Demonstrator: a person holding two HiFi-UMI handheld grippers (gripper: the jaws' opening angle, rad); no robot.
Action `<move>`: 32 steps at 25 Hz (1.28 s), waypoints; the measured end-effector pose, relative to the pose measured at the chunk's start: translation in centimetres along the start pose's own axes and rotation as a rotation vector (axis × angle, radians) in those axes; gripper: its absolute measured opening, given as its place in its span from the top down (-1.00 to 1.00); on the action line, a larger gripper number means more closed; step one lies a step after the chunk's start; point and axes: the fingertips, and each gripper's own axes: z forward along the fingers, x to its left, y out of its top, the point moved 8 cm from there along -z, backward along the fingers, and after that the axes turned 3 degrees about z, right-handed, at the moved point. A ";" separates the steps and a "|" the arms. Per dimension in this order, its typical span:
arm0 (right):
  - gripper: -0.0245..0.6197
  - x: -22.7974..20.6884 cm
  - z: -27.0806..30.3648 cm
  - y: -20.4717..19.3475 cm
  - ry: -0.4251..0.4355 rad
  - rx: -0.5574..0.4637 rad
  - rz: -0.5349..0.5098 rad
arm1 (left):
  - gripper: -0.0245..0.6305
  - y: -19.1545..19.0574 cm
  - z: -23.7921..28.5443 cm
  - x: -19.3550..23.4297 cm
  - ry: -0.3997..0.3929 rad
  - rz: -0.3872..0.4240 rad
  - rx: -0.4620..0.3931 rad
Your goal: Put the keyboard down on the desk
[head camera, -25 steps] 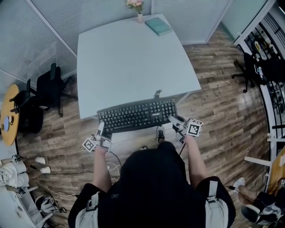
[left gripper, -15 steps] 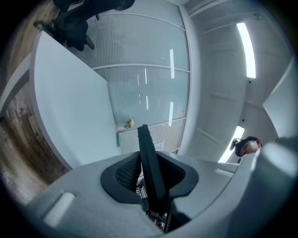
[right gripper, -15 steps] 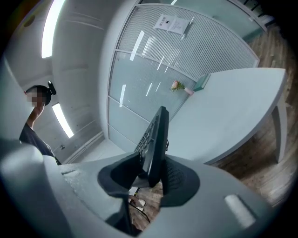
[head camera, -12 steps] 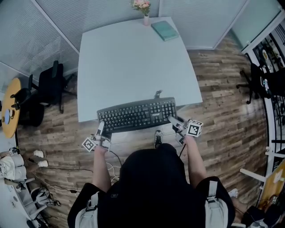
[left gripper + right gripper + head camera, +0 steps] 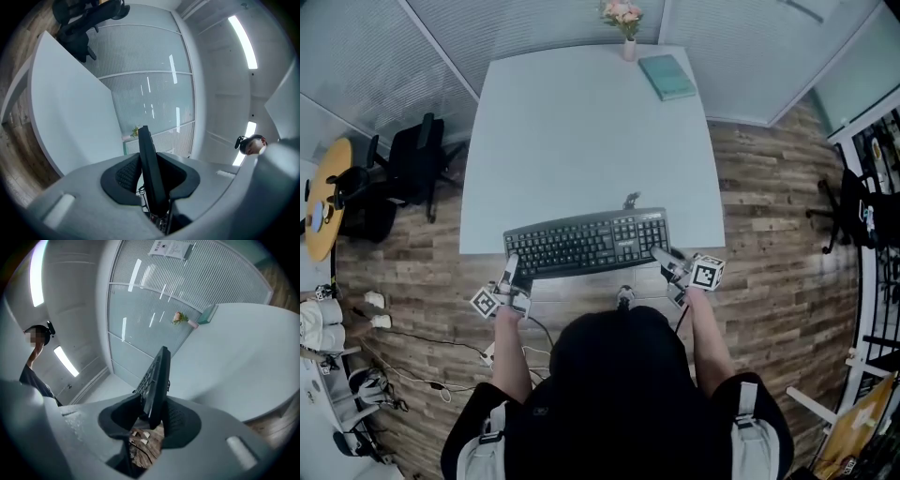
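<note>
Office, desk (image 5: 581,131) w/ swivel chair (image 5: 420,161), glass partitions (image 5: 516,21)

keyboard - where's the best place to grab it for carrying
By its two short ends, one gripper coming in from each side, jaws closing across the thin edge. The keyboard is long, flat and slim; the left gripper and right gripper hold it so.

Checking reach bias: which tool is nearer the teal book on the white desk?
Right. The right tool, gripping the black keyboard's right end, is nearly in line with the teal book; the left tool, on the keyboard's left end, sits off to the book's left.
</note>
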 end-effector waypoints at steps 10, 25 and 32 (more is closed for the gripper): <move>0.51 -0.2 1.9 1.7 0.038 0.079 -0.037 | 0.64 0.6 -0.3 -0.4 0.016 0.034 -0.059; 0.49 -0.2 2.8 1.1 0.025 0.124 -0.072 | 0.62 1.1 -0.7 1.6 0.073 0.063 -0.025; 0.49 -1.0 3.6 1.5 -0.007 0.131 -0.081 | 0.61 2.3 1.4 3.3 0.070 0.057 0.036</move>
